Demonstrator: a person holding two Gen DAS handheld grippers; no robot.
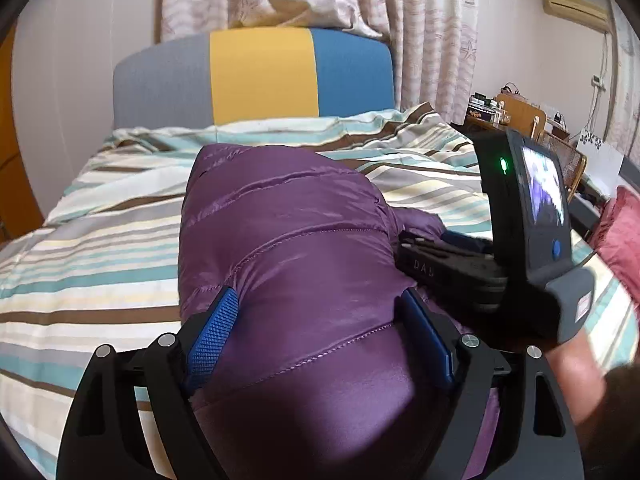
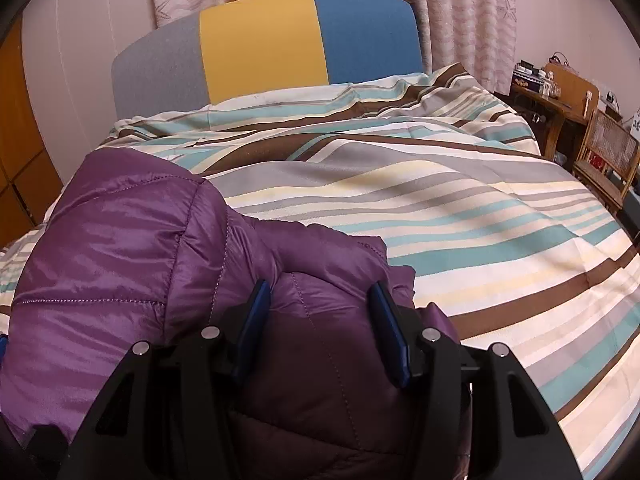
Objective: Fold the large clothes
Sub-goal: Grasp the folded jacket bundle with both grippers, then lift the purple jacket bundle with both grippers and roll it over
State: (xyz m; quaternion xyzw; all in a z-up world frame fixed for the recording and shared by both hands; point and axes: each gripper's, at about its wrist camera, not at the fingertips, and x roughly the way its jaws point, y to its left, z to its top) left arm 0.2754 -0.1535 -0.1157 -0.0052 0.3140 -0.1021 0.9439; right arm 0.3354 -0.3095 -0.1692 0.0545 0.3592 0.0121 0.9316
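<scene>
A purple quilted puffer jacket lies bunched on a striped duvet. In the left wrist view a thick, puffy fold of it fills the gap of my left gripper, and both blue pads press into its sides. To the right in that view, the right tool's body with its small screen sits low against the jacket's right edge. In the right wrist view my right gripper pinches a darker fold of the jacket, which creases at the pads. The fabric hides both grippers' fingertips.
The striped duvet spreads to the right and far side. A grey, yellow and blue headboard stands behind it. A wooden desk and a cane chair stand at the right. A red cushion and a hand are near the right edge.
</scene>
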